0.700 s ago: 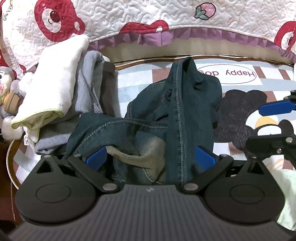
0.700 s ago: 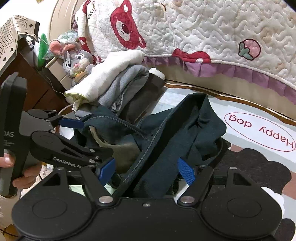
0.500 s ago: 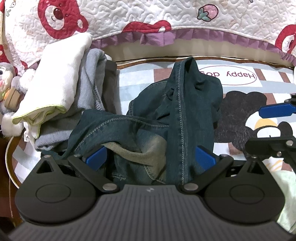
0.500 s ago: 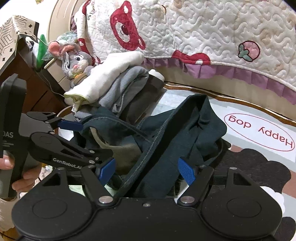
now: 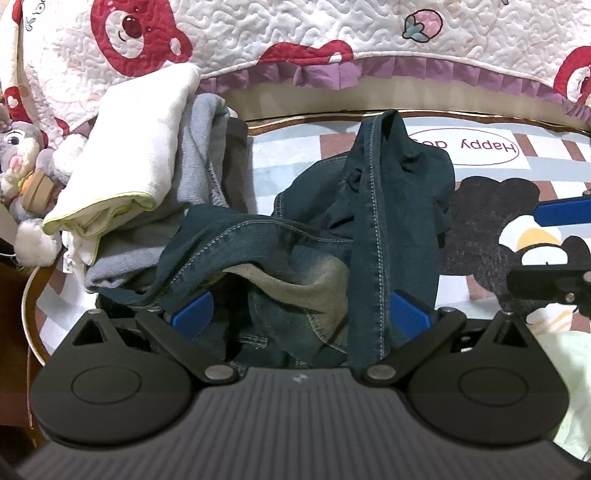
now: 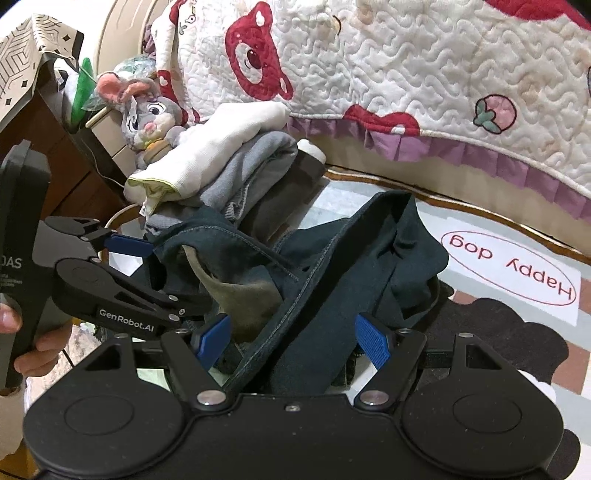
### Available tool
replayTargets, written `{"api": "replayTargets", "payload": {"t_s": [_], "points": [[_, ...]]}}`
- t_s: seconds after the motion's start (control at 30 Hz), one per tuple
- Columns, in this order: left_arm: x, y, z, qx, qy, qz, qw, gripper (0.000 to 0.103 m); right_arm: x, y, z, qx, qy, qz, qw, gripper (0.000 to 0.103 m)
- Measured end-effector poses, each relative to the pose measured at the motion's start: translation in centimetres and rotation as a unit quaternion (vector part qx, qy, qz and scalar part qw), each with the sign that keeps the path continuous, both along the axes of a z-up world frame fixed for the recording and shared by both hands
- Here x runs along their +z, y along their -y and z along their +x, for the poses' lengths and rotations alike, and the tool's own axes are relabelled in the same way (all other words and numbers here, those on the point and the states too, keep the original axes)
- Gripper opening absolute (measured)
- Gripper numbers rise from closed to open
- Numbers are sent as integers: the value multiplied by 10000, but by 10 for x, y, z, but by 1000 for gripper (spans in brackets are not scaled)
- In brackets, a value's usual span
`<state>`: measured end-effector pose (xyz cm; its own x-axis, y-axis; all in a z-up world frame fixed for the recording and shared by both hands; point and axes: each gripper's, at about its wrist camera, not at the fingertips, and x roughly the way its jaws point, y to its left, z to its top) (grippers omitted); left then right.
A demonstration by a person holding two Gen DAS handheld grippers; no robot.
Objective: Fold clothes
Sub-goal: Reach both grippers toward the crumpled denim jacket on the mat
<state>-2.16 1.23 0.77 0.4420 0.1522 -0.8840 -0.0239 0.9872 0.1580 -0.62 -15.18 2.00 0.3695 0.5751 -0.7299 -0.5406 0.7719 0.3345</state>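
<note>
1. We see a crumpled pair of dark jeans (image 5: 373,221) heaped on a printed mat (image 5: 480,266), near the middle of the scene, with one leg bunched up towards the far side by the "Happy dog" label (image 5: 476,149).
2. Our left gripper (image 5: 301,314) hangs over the near edge of the jeans with its jaws spread wide; denim lies between the blue pads (image 5: 408,314), but they do not press on it.
3. Our right gripper (image 6: 293,338) stands just to the right of it, jaws also apart, with a fold of the jeans running up between them, unclamped.
4. In the right wrist view a hand (image 6: 33,347) holds the left gripper's handle.
5. To the far left a stack of folded clothes (image 5: 147,184) lies beside the jeans, touching them.
6. A stuffed rabbit (image 6: 147,118) sits farther left, and a quilted bear blanket (image 5: 295,33) hangs along the far side.
</note>
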Motion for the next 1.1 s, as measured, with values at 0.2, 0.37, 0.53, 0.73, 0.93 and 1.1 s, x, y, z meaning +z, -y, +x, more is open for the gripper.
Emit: {"api": "replayTargets", "payload": {"t_s": [0.2,0.37,0.53,0.73,0.93,1.1], "points": [[1,0,-2,66,21,22,10000,103,3,0,-9,-45,177,184,9997,79],[-1,3,-4,66,-40,-137,9999,103,6,-1,-13,14,259,198,9995,79],[-1,6,-5,63,-86,-230,9997,103,4,0,-15,-11,248,188,9995,79],[2,7,-7,55,-46,-213,9997,103,1,2,-18,-25,228,180,9996,79],[1,7,-7,65,-11,-327,9994,103,-1,-1,-20,25,178,109,9998,79],[-2,11,-8,24,-47,-355,9994,103,1,-3,-22,91,191,20,9998,79]]}}
